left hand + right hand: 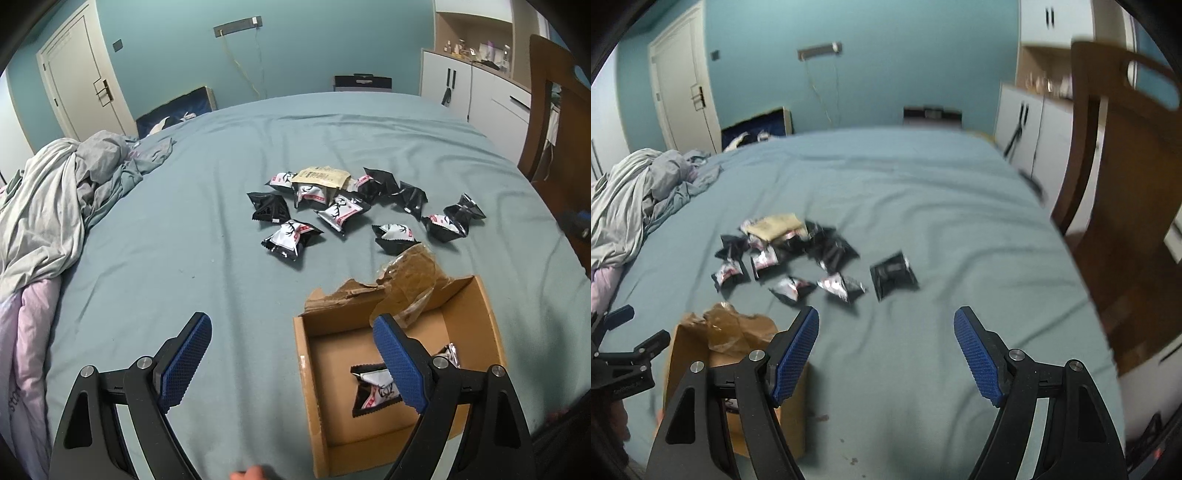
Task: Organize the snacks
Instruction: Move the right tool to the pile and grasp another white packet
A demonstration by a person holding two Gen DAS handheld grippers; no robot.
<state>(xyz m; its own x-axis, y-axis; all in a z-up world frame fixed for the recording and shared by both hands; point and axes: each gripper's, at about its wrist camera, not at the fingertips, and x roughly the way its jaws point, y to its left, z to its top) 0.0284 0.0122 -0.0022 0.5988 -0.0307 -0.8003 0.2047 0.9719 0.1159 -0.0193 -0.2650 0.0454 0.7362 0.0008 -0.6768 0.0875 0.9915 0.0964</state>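
Note:
Several black-and-white snack packets (336, 206) lie scattered on the blue-green bed sheet, with a tan pouch (320, 178) among them. An open cardboard box (314, 387) sits near me with a packet (373, 387) inside it. My left gripper (291, 328) hangs open over the sheet, its right finger above the box, nothing between the fingers. In the blurred right wrist view the packets (798, 258) lie ahead, one lone black packet (892, 275) to the right. My right gripper (886, 325) is open and empty above bare sheet, the box (687, 343) at its left.
Crumpled brown tape and wrap (410, 280) hang on the box's torn far flap. A heap of grey and pink bedding (55, 199) fills the bed's left side. A wooden chair (1123, 206) stands by the right edge. White cabinets (476, 92) line the far wall. A fingertip (255, 472) shows at the bottom.

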